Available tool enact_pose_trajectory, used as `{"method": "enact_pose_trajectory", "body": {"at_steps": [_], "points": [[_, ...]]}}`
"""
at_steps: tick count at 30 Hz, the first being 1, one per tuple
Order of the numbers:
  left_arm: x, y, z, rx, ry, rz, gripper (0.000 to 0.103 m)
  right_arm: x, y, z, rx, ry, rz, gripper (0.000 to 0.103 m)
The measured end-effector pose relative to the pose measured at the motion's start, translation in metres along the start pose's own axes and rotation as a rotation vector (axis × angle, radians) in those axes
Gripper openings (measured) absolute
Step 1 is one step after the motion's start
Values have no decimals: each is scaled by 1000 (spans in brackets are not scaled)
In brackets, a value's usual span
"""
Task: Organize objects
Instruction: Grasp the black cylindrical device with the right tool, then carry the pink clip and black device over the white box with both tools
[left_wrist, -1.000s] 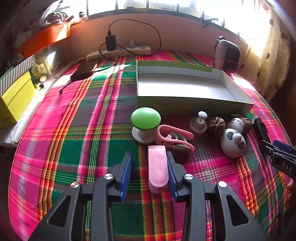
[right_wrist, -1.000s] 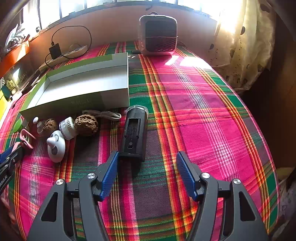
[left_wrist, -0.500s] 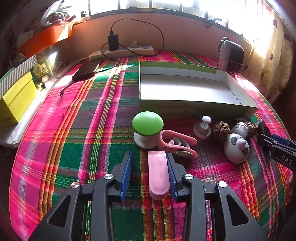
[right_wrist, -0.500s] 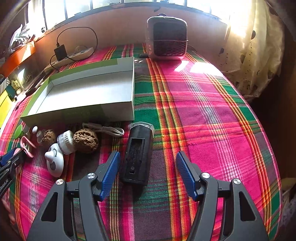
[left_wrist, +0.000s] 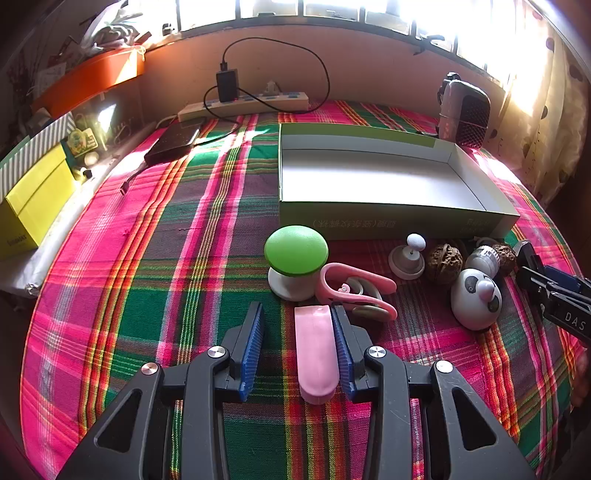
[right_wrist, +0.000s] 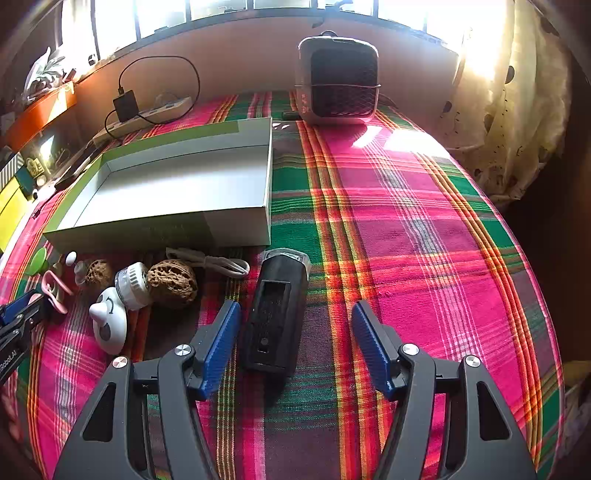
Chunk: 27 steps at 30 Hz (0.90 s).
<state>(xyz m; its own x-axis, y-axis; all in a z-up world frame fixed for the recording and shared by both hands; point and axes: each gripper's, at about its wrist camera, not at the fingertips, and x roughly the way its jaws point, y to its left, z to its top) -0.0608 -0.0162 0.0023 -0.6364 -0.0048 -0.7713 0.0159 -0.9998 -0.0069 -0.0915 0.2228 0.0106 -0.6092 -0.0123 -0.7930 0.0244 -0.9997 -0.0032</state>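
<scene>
Our left gripper, jaws wide, straddles the pink case; our right gripper, wide, flanks the black device. Bare plaid surface lies rightward. "DAS" shows.

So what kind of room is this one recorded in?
Probably a home, likely a bed or table under a window: plaid cloth, power strip against the wall, curtain, small heater or fan.
</scene>
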Motion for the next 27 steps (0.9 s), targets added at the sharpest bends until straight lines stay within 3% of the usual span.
{"method": "enact_pose_trajectory", "body": {"at_steps": [9, 13, 16, 27], "points": [[0, 0, 0, -1, 0, 0, 29, -2, 1, -2, -7, -13, 18, 41], [0, 0, 0, 3, -1, -6, 20, -3, 2, -3, -14, -17, 26, 29], [-1, 0, 1, 10, -2, -10, 16, -3, 1, -3, -10, -18, 28, 29], [-1, 0, 1, 10, -3, -9, 16, -4, 3, -4, -19, -18, 25, 29]]}}
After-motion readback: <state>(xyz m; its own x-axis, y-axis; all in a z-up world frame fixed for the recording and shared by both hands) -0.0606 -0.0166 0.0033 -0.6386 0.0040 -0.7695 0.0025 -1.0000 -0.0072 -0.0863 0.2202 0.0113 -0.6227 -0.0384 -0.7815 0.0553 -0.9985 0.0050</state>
